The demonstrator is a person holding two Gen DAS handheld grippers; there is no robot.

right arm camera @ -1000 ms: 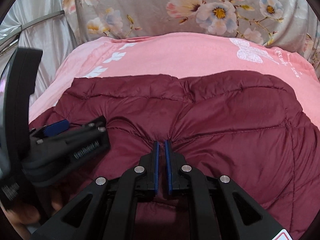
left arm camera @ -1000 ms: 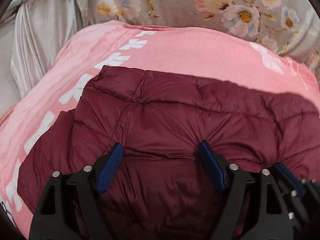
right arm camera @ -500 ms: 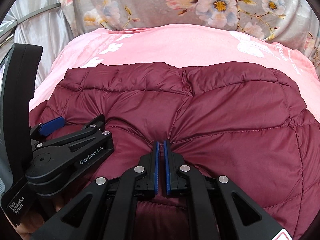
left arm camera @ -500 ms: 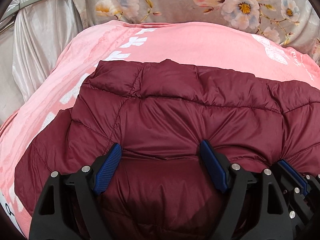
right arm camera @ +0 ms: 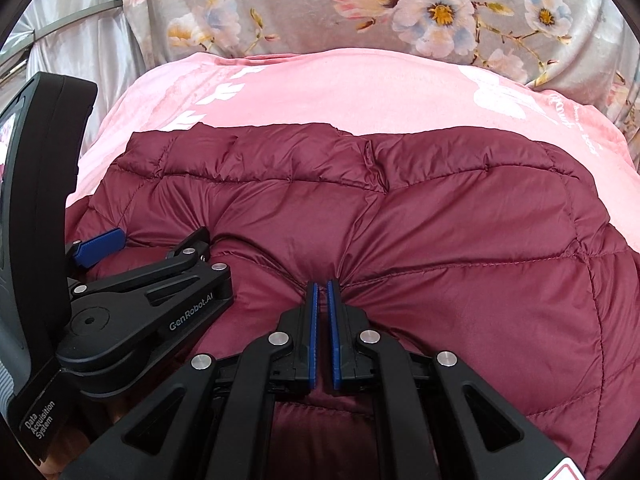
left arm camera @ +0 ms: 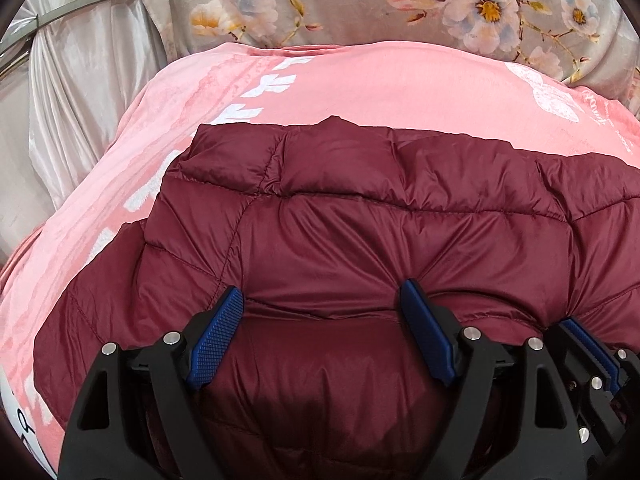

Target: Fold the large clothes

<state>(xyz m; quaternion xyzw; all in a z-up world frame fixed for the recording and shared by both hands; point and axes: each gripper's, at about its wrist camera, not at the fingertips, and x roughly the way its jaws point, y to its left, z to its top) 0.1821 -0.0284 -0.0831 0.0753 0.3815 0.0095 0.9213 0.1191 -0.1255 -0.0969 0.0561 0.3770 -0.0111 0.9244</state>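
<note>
Since a second ago the far edge of the dark red quilted down jacket (left arm camera: 400, 216) has slid away from both cameras, covering more of the pink bedspread with white printed motifs (left arm camera: 380, 88), so the strip of pink between the jacket and the far fabric is narrower, while both grippers sit at much the same spots on the fold. That jacket lies spread and doubled over on the bedspread, its stitched panels puffed, its far hem running roughly straight across both views. Left gripper (left arm camera: 320, 320) has its blue-padded fingers (left arm camera: 216, 336) wide apart, one on each side of a thick bulge of the folded jacket; the pads rest against the cloth at the sides, and whether they press on it I cannot tell. Right gripper (right arm camera: 322, 296) has its fingers nearly together, pinching a gathered fold of the red fabric that puckers outward from the tips. In the right wrist view the left gripper's black body lies just beside, to the left, with one blue pad showing against the jacket; in the left wrist view a blue pad of the right gripper shows at the lower right edge. Behind the bedspread hangs a grey cloth printed with pink and blue flowers (right arm camera: 400, 8), and pale shiny silver fabric (left arm camera: 80, 92) is gathered at the left.
</note>
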